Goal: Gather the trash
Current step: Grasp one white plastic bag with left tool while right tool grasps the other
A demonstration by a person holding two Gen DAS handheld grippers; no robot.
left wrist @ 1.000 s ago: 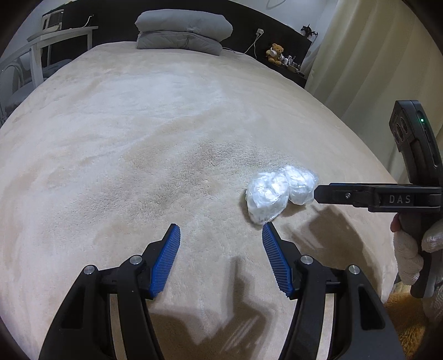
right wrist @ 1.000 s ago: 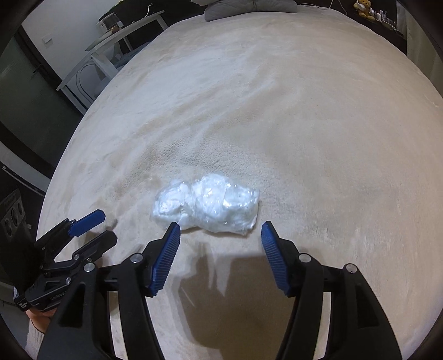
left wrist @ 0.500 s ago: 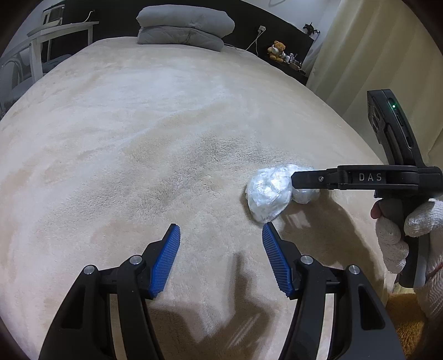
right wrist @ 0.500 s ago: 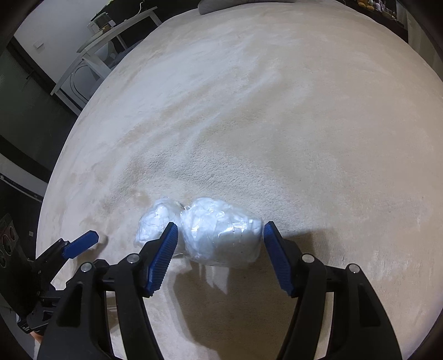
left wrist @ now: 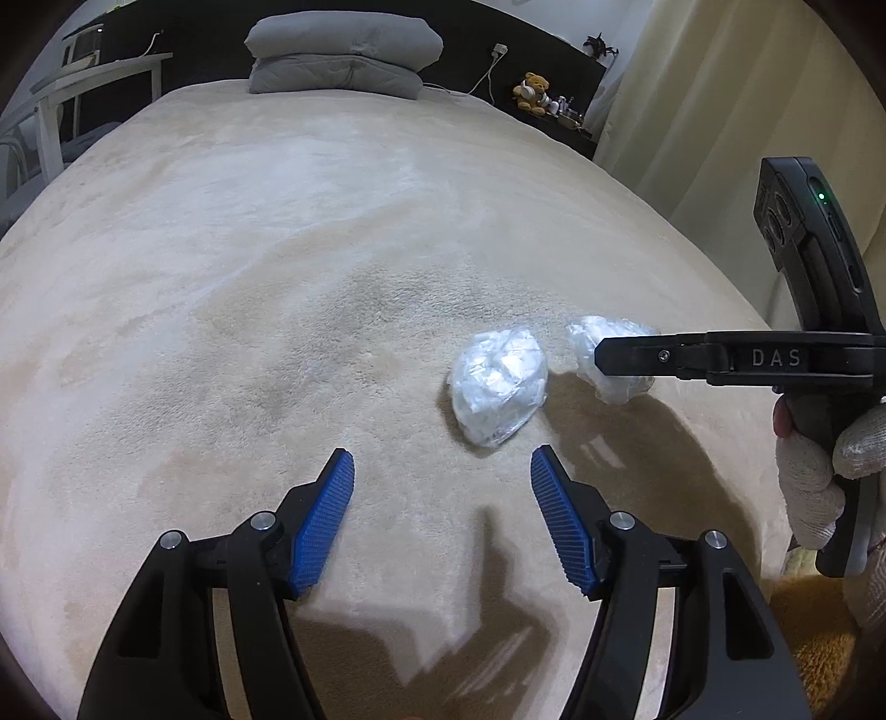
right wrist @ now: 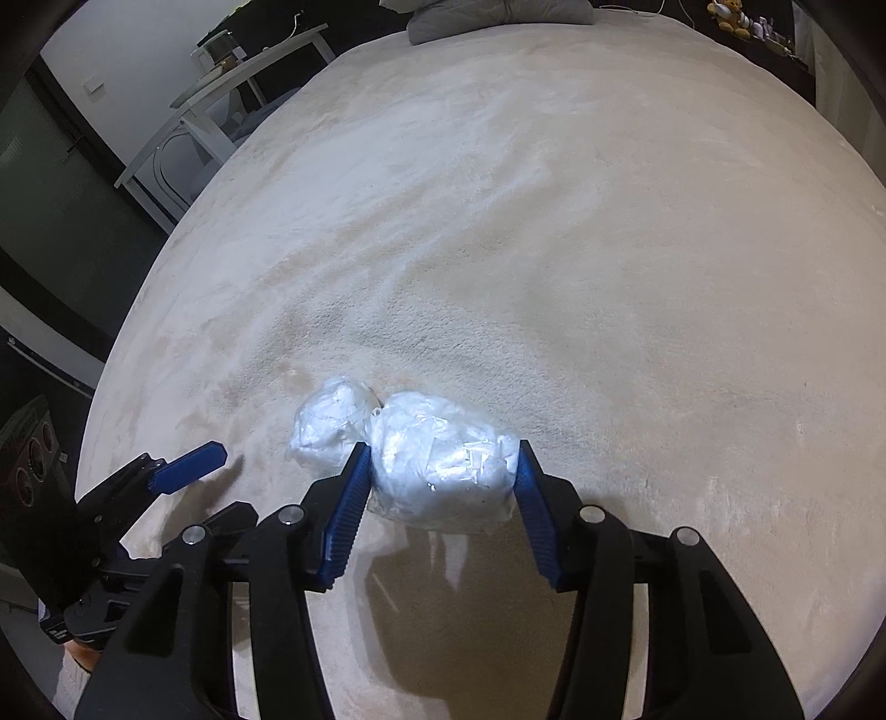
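Observation:
Two crumpled clear plastic wads lie on the beige bed blanket (left wrist: 277,249). My right gripper (right wrist: 441,448) is closing on the bigger wad (right wrist: 443,465), and both blue pads press its sides. In the left wrist view that wad (left wrist: 614,382) sits behind the right gripper's finger (left wrist: 637,351), a little apart from the second wad (left wrist: 498,382). The second wad (right wrist: 332,426) rests just left of the held one. My left gripper (left wrist: 442,459) hovers short of the second wad, its jaws opening with nothing between them.
Grey pillows (left wrist: 343,50) are stacked at the head of the bed. A teddy bear (left wrist: 534,91) sits on a dark shelf, with a curtain (left wrist: 720,111) to the right. A white table (right wrist: 238,88) stands left of the bed. A gloved hand (left wrist: 819,476) holds the right gripper.
My right gripper came down over the bigger wad and its jaws closed onto it. The two wads, touching before, now lie apart. The left jaws spread slightly.

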